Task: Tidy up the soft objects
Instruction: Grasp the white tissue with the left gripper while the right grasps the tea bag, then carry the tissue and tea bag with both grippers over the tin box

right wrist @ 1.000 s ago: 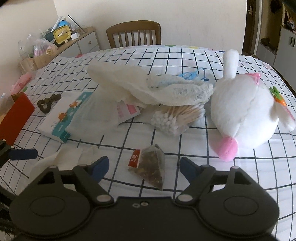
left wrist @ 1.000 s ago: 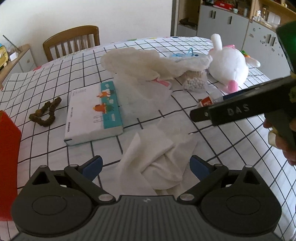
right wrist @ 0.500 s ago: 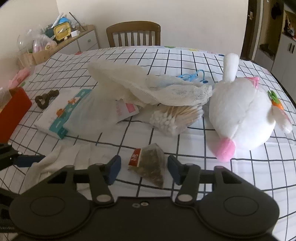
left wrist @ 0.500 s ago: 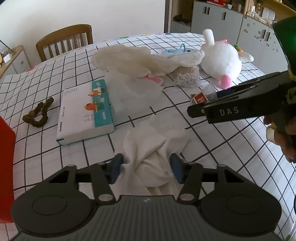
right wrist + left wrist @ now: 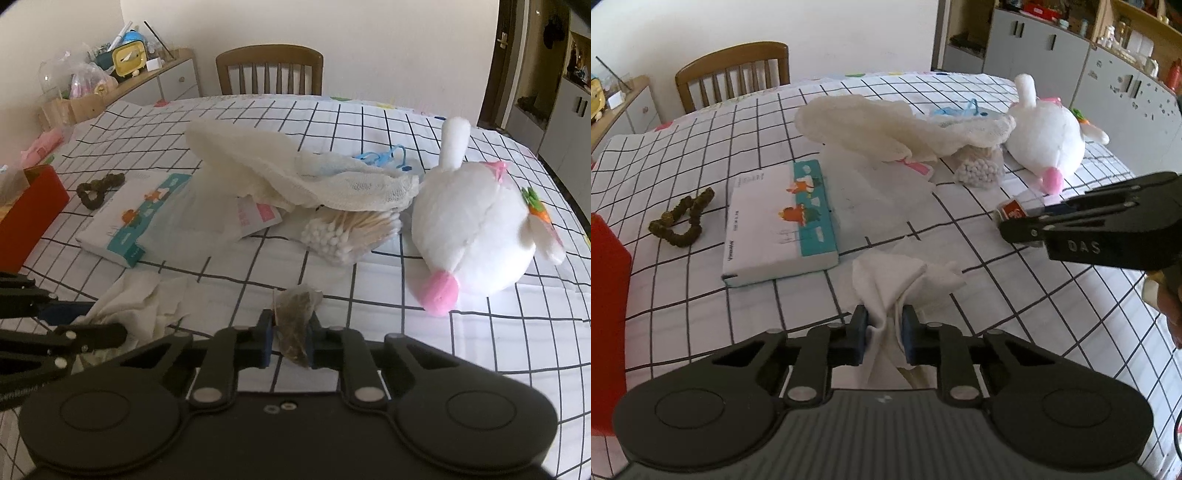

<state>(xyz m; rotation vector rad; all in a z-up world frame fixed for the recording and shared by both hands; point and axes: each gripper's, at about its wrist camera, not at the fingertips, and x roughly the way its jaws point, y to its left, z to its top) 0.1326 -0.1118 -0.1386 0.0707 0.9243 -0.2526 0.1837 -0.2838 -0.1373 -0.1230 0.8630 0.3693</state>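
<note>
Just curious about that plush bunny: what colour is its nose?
Pink, on the white plush bunny; its nose shows best in the right wrist view.

Both cameras sit low behind their claws, close over the checked table [image 5: 1052, 325]; the left wrist view faces across it toward the grey cabinets [image 5: 1045, 48]; the right wrist view faces the wooden chair [image 5: 269, 70]; both share the plush rabbit [image 5: 1047, 142], cotton swabs [image 5: 347, 236], tissue pack [image 5: 777, 221] and crumpled tissue [image 5: 144, 299].

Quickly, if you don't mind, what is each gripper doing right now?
Left gripper: closed on the crumpled white tissue.
Right gripper: closed on the brown pyramid tea bag.
</note>
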